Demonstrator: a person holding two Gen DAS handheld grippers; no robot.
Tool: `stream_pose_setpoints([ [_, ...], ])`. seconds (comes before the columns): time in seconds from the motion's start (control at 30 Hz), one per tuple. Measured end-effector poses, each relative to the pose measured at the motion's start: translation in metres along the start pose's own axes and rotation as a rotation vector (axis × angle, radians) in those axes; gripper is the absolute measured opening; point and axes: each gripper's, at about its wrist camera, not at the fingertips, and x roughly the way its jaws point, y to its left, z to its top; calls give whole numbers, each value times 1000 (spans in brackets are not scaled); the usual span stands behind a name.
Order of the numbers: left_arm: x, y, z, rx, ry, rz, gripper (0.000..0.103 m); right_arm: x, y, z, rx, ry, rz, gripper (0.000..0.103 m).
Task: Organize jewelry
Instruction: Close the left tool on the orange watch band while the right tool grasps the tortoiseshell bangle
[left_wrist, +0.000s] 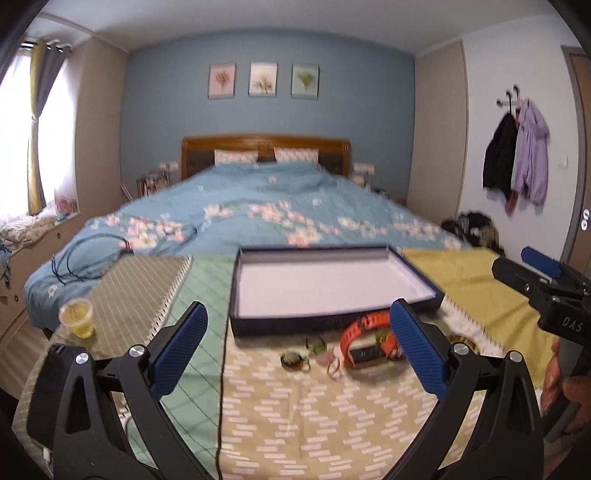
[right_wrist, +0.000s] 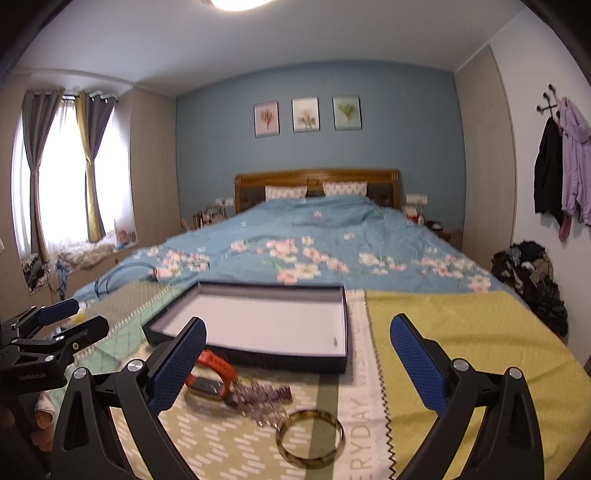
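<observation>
A shallow dark box with a white inside (left_wrist: 325, 284) (right_wrist: 258, 321) lies empty on the cloth-covered table. In front of it sit an orange-strapped watch (left_wrist: 364, 326) (right_wrist: 216, 365), a metal link bracelet (right_wrist: 264, 397), a brown bangle (right_wrist: 310, 437) and small rings and earrings (left_wrist: 295, 360). My left gripper (left_wrist: 295, 354) is open above the small pieces, holding nothing. My right gripper (right_wrist: 297, 363) is open above the bracelet and bangle, also empty. Each gripper shows in the other's view: the right one (left_wrist: 546, 280), the left one (right_wrist: 62, 321).
A yellow cup (left_wrist: 77, 315) stands on the table's left part. Behind the table lies a bed with a blue floral quilt (left_wrist: 258, 206) and a blue cable (left_wrist: 85, 258) on it. Clothes pile (right_wrist: 532, 280) by the right wall. A hand (left_wrist: 557, 384) holds the right gripper.
</observation>
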Motion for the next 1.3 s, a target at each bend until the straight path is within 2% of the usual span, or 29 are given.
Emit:
stream_pose_setpoints([
  [0.3,47,-16,-14,74,124,-71,97,34,-18,-27,14,221,21,96],
  [0.43,64,-25,-15,117,174,-99,83,50,-26,-39,27,329,41,91],
  [0.47,71,-27,-16,127,192,-112,77,53,-28,-42,31,353,46,87],
  [0.57,86,-32,-15,154,224,-144,69,63,-37,-49,45,436,64,77],
  [0.63,91,-34,-14,169,229,-152,62,69,-41,-53,68,478,91,75],
  [0.77,108,-37,-10,199,265,-197,42,73,-42,-55,46,510,99,66],
  [0.97,120,-45,-11,241,307,-229,22,79,-41,-54,12,547,98,50],
  [1.07,122,-44,-12,227,320,-241,16,80,-44,-54,-9,551,85,39],
  [1.13,125,-42,-11,211,328,-248,14,81,-45,-53,-29,554,71,27],
  [1.2,127,-40,-10,203,335,-250,11,82,-47,-52,-33,560,84,9],
  [1.3,126,-37,-9,169,357,-273,9,83,-54,-47,-21,560,104,5],
])
